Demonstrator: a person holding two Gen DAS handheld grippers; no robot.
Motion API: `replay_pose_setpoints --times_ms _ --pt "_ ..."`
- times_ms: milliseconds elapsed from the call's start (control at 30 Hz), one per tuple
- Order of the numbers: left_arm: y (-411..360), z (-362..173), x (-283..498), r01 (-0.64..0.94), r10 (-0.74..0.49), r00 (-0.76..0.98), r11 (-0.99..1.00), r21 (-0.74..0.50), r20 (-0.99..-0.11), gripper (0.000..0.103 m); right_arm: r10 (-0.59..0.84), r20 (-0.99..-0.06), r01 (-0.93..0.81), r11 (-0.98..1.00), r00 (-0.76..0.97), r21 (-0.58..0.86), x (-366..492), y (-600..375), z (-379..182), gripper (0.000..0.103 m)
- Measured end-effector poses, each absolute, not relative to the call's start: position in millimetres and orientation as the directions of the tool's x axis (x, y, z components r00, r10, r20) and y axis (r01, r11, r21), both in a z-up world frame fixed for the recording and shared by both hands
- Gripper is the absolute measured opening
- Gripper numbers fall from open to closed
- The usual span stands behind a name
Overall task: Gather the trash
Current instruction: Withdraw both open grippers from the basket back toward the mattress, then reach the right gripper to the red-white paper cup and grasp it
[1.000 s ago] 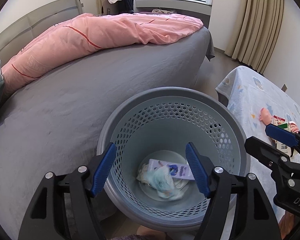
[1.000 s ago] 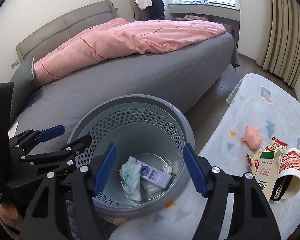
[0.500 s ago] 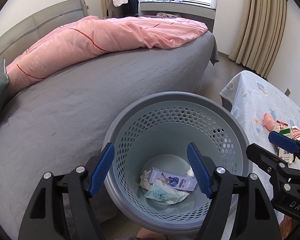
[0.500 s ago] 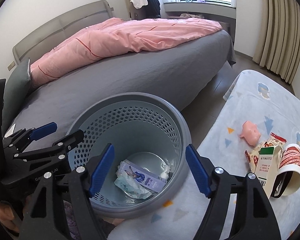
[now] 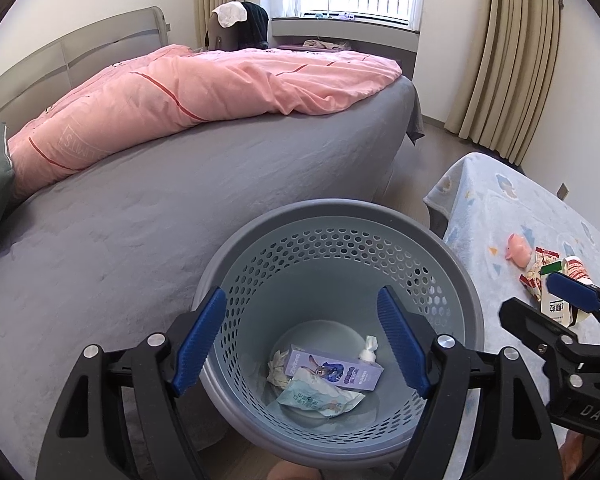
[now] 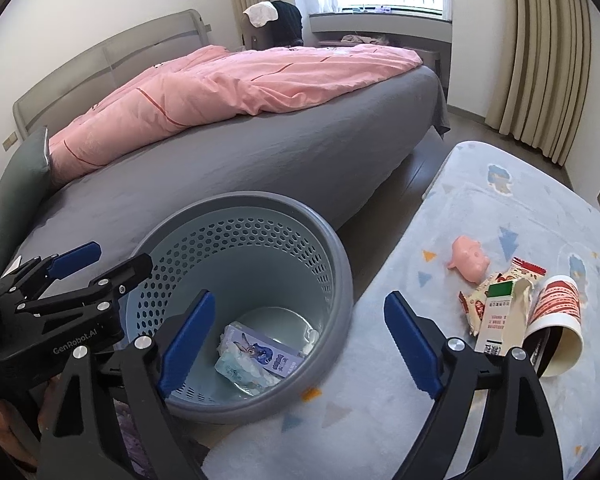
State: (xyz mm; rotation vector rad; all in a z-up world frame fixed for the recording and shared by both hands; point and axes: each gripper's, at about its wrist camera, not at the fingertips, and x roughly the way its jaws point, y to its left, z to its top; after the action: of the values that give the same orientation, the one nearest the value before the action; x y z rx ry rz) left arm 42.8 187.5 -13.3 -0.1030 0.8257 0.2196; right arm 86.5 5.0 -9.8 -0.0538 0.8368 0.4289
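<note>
Trash lies in the basket beneath the left gripper and right gripper, both opening wide, empty.

basket between bed and rug

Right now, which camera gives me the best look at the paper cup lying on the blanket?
The right wrist view: the paper cup lies on its side on the blanket, its open mouth fully visible. In the left wrist view only a sliver of it shows behind the right gripper.
</note>
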Motion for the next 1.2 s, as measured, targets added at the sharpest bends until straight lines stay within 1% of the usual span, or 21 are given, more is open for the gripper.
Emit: replay_pose_setpoints --times_ms 200,433,633,733,833,1033,1100,1200 --pt "170.8 -7.7 40.2 -0.194 0.152 0.673 0.981 0.025 -0.724 0.075 0.282 -0.715 -0.313 0.945 0.640 0.092 73.4 -24.6 -0.1 0.092" --pt "147.3 -1.1 39.6 -0.174 0.154 0.686 0.984 0.045 -0.711 0.075 0.239 -0.692 -0.222 0.968 0.682 0.116 56.3 -74.4 5.2 0.094" --pt "116.8 5.4 37.2 -0.116 0.099 0.719 0.993 0.022 -0.688 0.075 0.158 -0.688 -0.097 0.987 0.709 0.127 45.4 -124.7 3.9 0.094" --pt "98.0 6.6 40.5 -0.066 0.056 0.712 0.998 0.012 -0.700 0.075 0.120 -0.694 -0.038 0.990 0.709 0.133 41.9 -151.3 1.2 0.094" --pt "80.3 8.3 43.3 -0.033 0.025 0.711 0.999 0.002 -0.703 0.075 0.067 -0.701 0.013 0.994 0.710 0.108 40.0 -173.9 -1.6 0.094" --pt "44.7 3.5 56.9 0.025 -0.007 0.695 1.000 0.014 -0.719 0.075 -0.002 -0.716 0.063 0.996 0.699 0.058 41.9 -208.3 -5.7 0.094" --pt "35.6 0.5 62.9 0.034 -0.024 0.691 0.999 0.000 -0.723 0.079 -0.021 -0.721 0.069 0.997 0.693 0.037 45.7 -215.0 -6.8 0.094" --pt "27.0 -2.3 70.1 0.043 -0.050 0.690 0.999 -0.028 -0.722 0.079 -0.017 -0.727 0.067 0.997 0.687 0.040 54.3 -222.6 -10.1 0.094"
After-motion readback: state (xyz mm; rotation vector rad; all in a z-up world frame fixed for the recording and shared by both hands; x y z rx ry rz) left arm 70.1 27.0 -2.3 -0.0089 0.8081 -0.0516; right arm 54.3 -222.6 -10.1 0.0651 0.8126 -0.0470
